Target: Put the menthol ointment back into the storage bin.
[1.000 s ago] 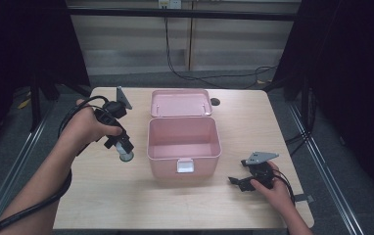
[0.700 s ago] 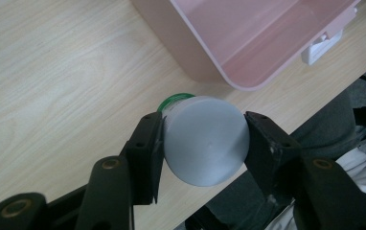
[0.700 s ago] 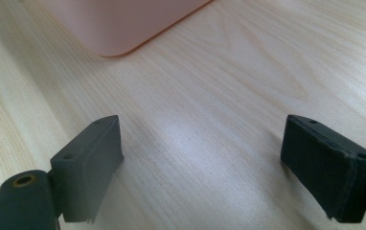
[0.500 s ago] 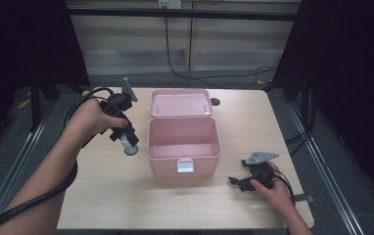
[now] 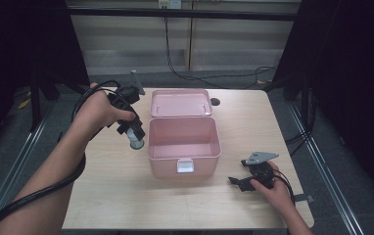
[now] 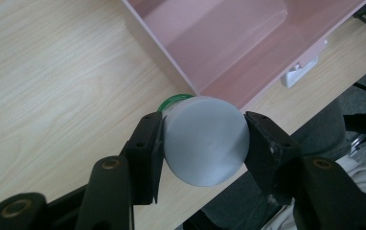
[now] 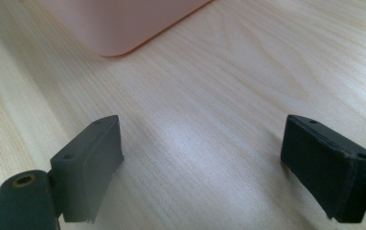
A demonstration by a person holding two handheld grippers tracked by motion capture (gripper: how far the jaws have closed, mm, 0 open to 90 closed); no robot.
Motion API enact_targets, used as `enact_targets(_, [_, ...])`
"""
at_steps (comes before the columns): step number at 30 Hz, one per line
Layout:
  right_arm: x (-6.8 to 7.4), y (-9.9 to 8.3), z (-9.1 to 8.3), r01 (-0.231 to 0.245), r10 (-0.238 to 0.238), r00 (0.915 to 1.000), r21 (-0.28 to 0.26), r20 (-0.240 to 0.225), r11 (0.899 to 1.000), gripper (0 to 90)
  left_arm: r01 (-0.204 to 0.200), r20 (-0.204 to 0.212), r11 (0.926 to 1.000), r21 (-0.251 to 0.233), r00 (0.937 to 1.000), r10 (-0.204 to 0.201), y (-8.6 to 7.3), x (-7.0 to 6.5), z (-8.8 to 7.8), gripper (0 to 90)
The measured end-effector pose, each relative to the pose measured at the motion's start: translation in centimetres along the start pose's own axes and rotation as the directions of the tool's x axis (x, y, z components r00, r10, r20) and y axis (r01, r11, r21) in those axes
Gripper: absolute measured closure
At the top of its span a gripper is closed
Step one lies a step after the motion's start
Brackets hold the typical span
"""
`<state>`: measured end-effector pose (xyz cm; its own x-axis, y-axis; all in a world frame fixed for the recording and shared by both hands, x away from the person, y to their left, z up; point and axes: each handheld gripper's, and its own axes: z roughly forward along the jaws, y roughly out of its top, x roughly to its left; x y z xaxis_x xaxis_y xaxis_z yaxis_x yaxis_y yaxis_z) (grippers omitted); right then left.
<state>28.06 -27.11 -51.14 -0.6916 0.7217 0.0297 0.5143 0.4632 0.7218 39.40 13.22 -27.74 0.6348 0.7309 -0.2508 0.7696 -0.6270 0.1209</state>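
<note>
— So where is the small grey-capped cylindrical jar [image 6: 205,141]?
— Clamped between the left gripper [image 5: 135,137] jaws, just beside the open pink plastic box [image 5: 184,138], whose near wall stands between them.
— And the right gripper [image 7: 202,163]?
— Gaping wide, holding nothing, low over the pale wooden table [image 5: 126,196].

A pale wood-grain table [image 5: 126,205] with rounded corners stands on a grey floor [image 5: 9,161]. Behind it runs a light panelled wall [image 5: 126,44] with black cables [image 5: 175,68] hanging down it. Dark curtains [image 5: 351,73] close off both sides, and a metal rail [image 5: 322,147] runs along the floor.
</note>
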Motion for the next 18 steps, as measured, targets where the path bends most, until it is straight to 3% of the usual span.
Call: enact_targets(18, [0.0,0.0,0.0,0.0,0.0,1.0,0.0,0.001,1.0,13.4,-0.024,-0.001,0.9995,-0.021,0.9997,0.024,3.2,-2.4,0.6,50.2])
